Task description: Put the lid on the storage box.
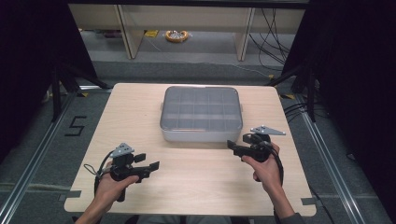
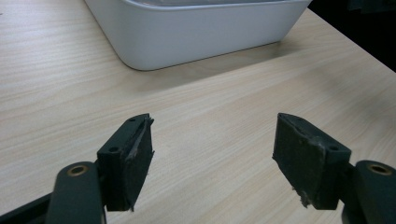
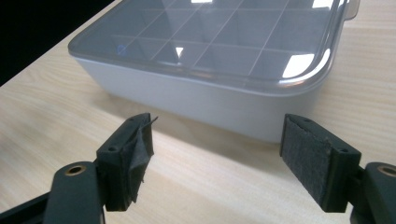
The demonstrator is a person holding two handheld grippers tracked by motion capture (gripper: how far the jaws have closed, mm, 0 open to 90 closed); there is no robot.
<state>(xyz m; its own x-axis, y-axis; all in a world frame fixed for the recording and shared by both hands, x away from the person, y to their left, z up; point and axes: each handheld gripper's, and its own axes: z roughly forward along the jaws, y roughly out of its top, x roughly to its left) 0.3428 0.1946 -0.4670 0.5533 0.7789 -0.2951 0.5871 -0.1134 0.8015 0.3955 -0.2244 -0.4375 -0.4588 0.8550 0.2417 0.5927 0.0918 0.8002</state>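
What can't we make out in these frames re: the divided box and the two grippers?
- Box contents: high view too small, lid glare and tint in the right gripper view; can't tell if the compartments hold anything.
- Lid latch or seating: no clasp resolvable in any view.
- Box top in the left gripper view: cut off by the upper frame edge.
- Left gripper and right gripper jaws open, nothing between.

Light wooden table, lidded white compartment box at its middle.

High view looks down across the table; both gripper views sit low, close, facing the lidded box
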